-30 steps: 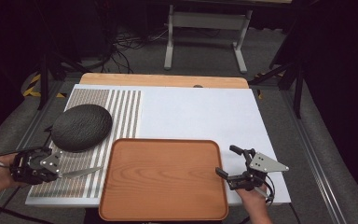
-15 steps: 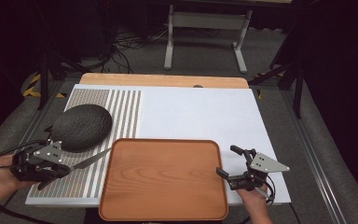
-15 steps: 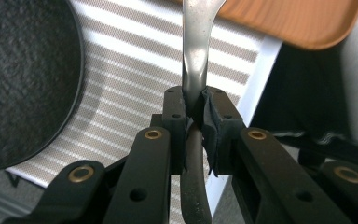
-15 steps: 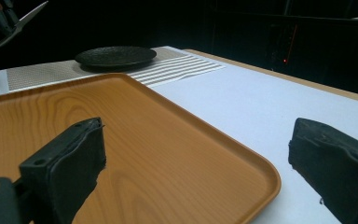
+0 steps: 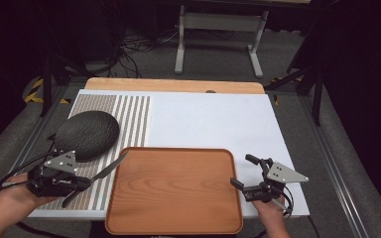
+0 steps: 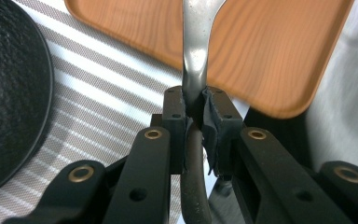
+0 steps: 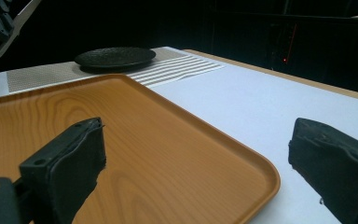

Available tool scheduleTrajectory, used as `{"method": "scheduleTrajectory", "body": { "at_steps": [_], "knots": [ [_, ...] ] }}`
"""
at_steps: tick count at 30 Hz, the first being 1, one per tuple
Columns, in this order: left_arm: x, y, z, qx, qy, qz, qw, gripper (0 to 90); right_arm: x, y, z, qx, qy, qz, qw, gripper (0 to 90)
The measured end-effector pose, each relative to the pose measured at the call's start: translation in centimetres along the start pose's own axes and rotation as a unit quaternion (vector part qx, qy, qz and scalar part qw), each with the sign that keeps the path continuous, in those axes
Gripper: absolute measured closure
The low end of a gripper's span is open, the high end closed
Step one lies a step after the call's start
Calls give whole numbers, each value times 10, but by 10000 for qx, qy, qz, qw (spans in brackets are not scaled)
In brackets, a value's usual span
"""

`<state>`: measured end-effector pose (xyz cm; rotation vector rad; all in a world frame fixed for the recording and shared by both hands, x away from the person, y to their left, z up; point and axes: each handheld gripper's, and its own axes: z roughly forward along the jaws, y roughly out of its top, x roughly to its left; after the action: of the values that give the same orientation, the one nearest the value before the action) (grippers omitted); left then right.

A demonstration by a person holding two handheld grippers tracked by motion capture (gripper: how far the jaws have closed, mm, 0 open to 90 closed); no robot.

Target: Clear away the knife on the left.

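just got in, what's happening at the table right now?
A person holds a gripper in each hand. The left gripper is shut on a metal knife, its blade pointing toward the wooden tray's left edge. The right gripper sits open and empty beside the tray's right edge, over the white mat. A dark plate rests on the striped placemat. The tray holds nothing.

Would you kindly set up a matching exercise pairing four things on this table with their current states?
Things:
1. left gripper
2. right gripper
3. wooden tray
4. black plate

States:
A. jaws apart, holding nothing
B. lies on the striped mat
C. shut on a knife
D. nothing lies on it

Pairs: 1-C, 2-A, 3-D, 4-B
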<state>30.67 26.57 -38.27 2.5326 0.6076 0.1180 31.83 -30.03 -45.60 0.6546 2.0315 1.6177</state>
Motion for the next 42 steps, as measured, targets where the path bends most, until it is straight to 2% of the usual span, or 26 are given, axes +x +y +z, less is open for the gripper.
{"method": "scheduleTrajectory", "body": {
  "at_steps": [1,12,19,21,26,29,30,32,38,42],
  "knots": [
    [-1,4,1,-87,-73,-105,9999,802,0,0,0,-8,-6,0,10000,44],
    [-6,20,13,-512,-274,-265,9980,803,-1,0,-1,-41,-12,13,10000,44],
    [-11,30,24,-803,-388,-466,9949,803,-1,0,-1,-40,-3,10,10000,44],
    [-13,32,26,-825,-384,-469,9947,803,-1,0,-1,-41,-3,13,10000,44],
    [-17,35,33,-961,-450,-714,9918,803,-1,0,-1,-33,-5,3,10000,44],
    [-20,37,38,-1067,-392,-743,9907,802,-1,0,-1,-32,-8,0,10000,44],
    [-20,38,40,-1092,-431,-782,9900,802,-1,0,-1,-28,-10,-3,10000,44],
    [-23,40,43,-1056,-403,-771,9906,802,-1,0,-1,-33,1,-7,10000,44],
    [-26,46,52,-1072,-432,-914,9891,802,-2,0,-2,-30,-19,-7,10000,44],
    [-28,49,59,-1064,-501,-1201,9858,802,-2,0,-2,-31,-8,0,10000,44]
  ]
}}
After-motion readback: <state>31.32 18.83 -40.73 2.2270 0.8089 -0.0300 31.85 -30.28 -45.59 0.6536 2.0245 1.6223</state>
